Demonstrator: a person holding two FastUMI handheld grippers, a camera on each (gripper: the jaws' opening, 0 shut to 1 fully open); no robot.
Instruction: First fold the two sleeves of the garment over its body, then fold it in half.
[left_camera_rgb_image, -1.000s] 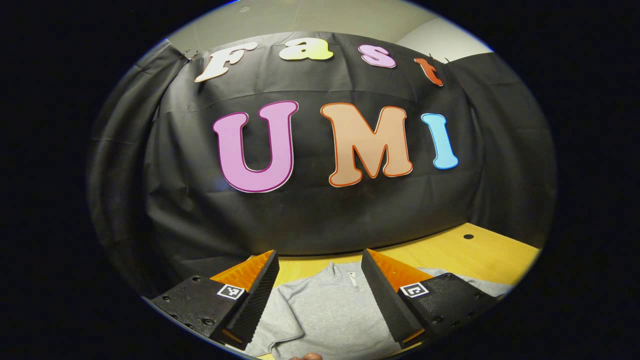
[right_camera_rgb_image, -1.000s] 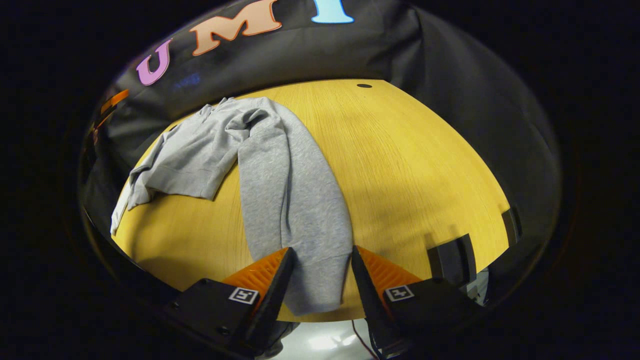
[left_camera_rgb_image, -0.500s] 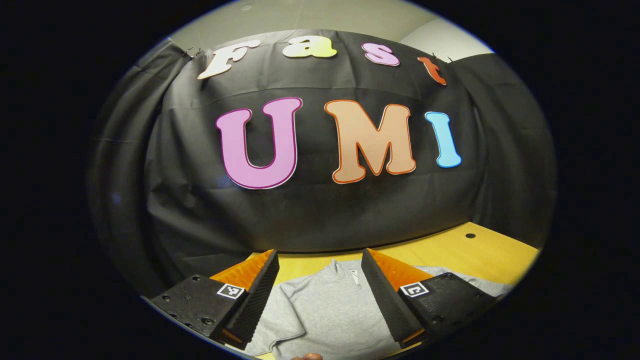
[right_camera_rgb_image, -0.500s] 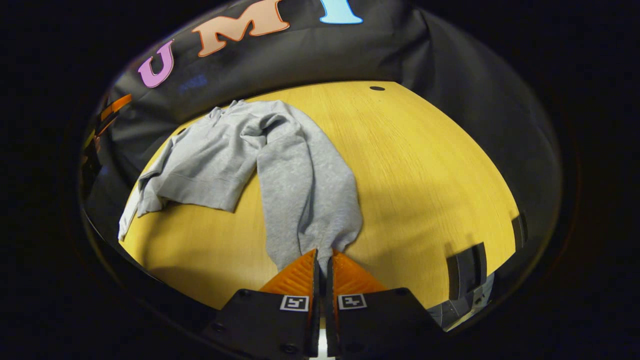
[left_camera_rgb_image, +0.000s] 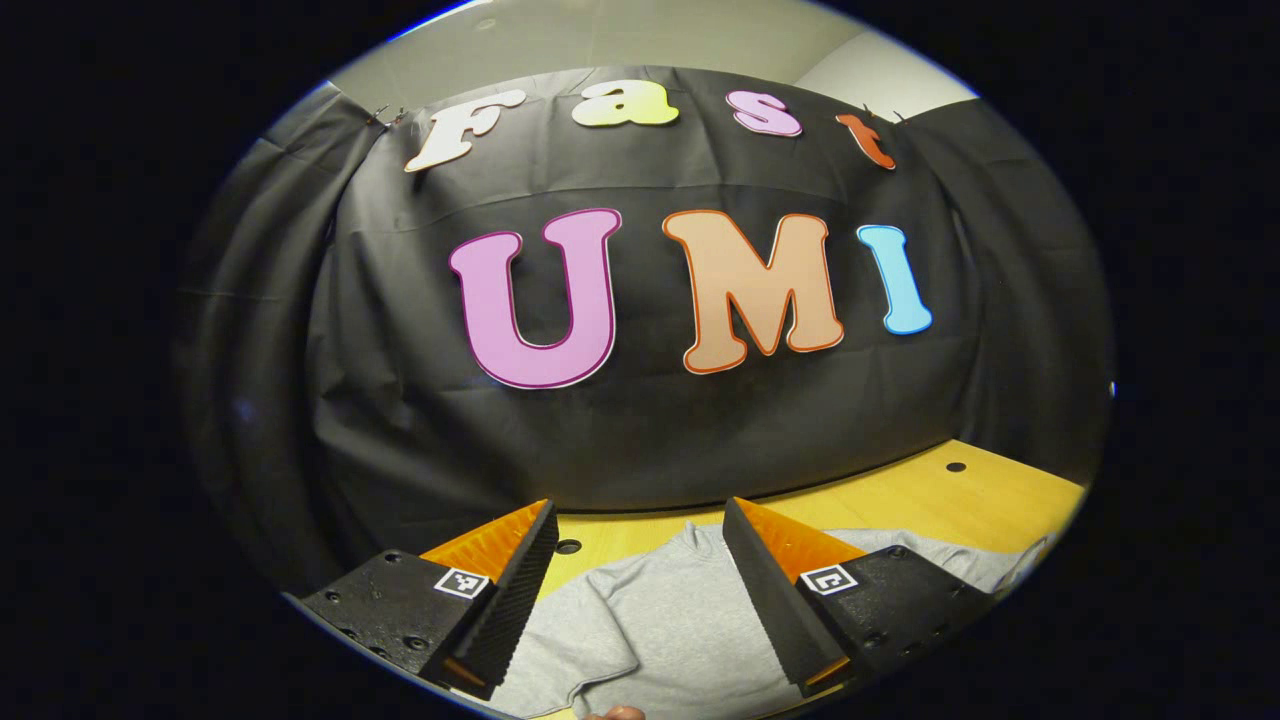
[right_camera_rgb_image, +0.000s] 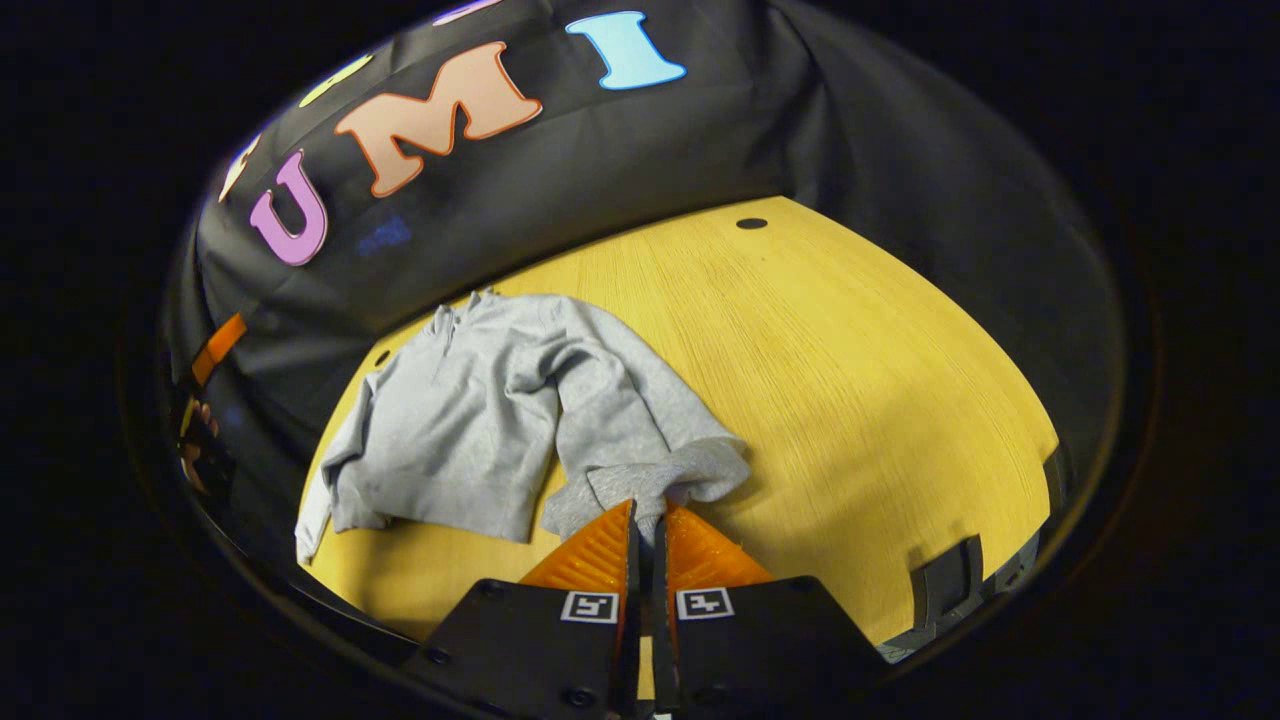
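Right gripper (right_camera_rgb_image: 648, 520) clenched on sleeve cuff (right_camera_rgb_image: 655, 485) at 6 o'clock, sleeve bunched toward garment (right_camera_rgb_image: 450, 430) body on table (right_camera_rgb_image: 850, 370). Left gripper (left_camera_rgb_image: 640, 570) released, hovering over garment's collar. Risk: thin pinch slips, or drag rumples body, since nothing pins it.

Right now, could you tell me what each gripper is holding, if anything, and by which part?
The right gripper is shut on the grey sweatshirt's sleeve, pinching it at the cuff end. The left gripper is open above the sweatshirt and holds nothing.
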